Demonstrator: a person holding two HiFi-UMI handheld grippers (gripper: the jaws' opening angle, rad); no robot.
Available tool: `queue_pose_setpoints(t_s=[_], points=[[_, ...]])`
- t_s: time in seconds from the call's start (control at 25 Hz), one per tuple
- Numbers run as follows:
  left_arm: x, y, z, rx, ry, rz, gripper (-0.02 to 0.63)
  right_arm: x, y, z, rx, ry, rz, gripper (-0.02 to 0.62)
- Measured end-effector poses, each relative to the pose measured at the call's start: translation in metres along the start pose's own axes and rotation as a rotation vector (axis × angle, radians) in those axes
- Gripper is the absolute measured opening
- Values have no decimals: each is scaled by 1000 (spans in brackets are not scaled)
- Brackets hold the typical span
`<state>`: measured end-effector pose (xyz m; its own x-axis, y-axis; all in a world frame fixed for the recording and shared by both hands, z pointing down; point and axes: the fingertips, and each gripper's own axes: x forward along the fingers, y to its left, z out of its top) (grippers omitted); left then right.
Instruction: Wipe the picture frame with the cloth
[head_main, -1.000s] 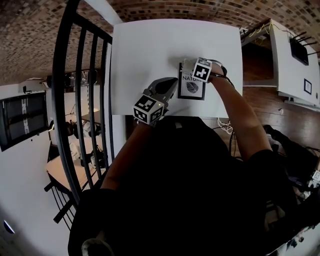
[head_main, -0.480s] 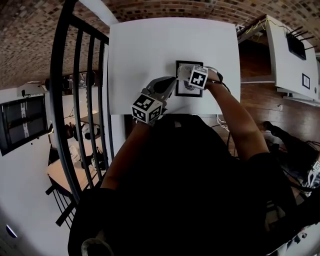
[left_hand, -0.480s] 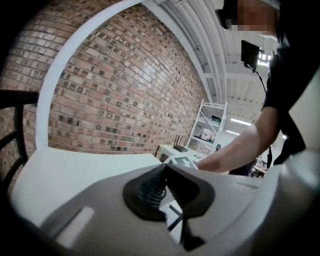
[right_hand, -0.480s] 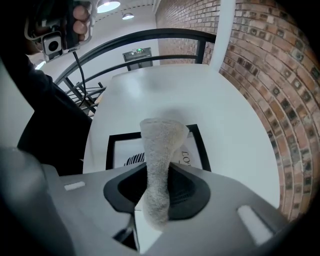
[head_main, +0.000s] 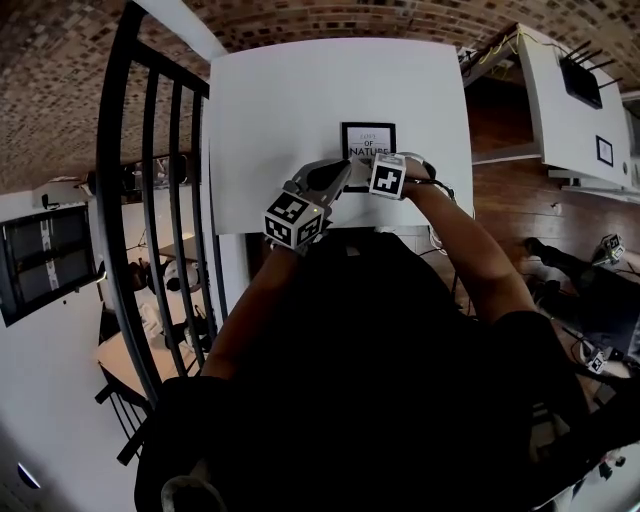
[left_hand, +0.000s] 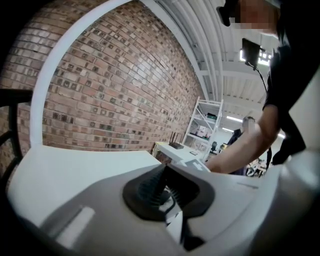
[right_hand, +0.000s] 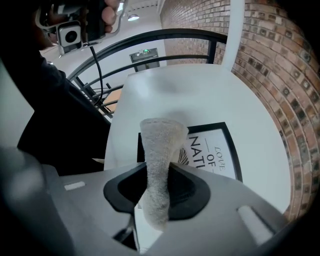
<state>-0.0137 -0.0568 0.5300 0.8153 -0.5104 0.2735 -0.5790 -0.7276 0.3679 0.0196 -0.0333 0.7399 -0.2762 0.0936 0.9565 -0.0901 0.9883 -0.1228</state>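
Note:
A black picture frame (head_main: 368, 140) with a white print lies flat near the front edge of the white table (head_main: 300, 90). My right gripper (right_hand: 159, 187) is shut on a pale grey cloth (right_hand: 160, 145), which sticks up out of the jaws over the left part of the frame (right_hand: 215, 150). In the head view the right gripper (head_main: 362, 172) covers the frame's near part. My left gripper (head_main: 344, 172) rests at the frame's near left corner. In its own view the left gripper (left_hand: 162, 192) has its black pads together; nothing held shows.
A black metal railing (head_main: 150, 160) runs along the table's left side. The table's front edge lies just below the frame. A second white table (head_main: 560, 110) stands to the right across a gap. A brick wall (left_hand: 110, 90) rises behind the table.
My right gripper has drawn the cloth from the frame's far right part toward its near edge, uncovering the upper print. The left gripper stays at the frame's corner.

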Motion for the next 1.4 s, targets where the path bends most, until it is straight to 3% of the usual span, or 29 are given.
queue_pose_setpoints(t_s=[0.28, 0.56, 0.8, 1.04, 1.2, 1.4], points=[[4, -4, 3, 11, -1, -10, -2, -4, 14, -7, 27, -19, 31, 103], [8, -5, -2, 9, 16, -5, 0, -34, -41, -36, 123, -3, -67, 103], [16, -12, -7, 5, 35, -13, 0, -47, -86, -34, 102, -39, -136, 104], [18, -13, -9, 4, 48, -2, 0, -52, -131, -55, 144, 17, -220, 107], [16, -11, -12, 3, 53, 9, 0, -47, -142, -50, 132, -15, -226, 107], [11, -9, -15, 2, 58, 11, -1, -35, -137, -62, 147, 35, -213, 107]])
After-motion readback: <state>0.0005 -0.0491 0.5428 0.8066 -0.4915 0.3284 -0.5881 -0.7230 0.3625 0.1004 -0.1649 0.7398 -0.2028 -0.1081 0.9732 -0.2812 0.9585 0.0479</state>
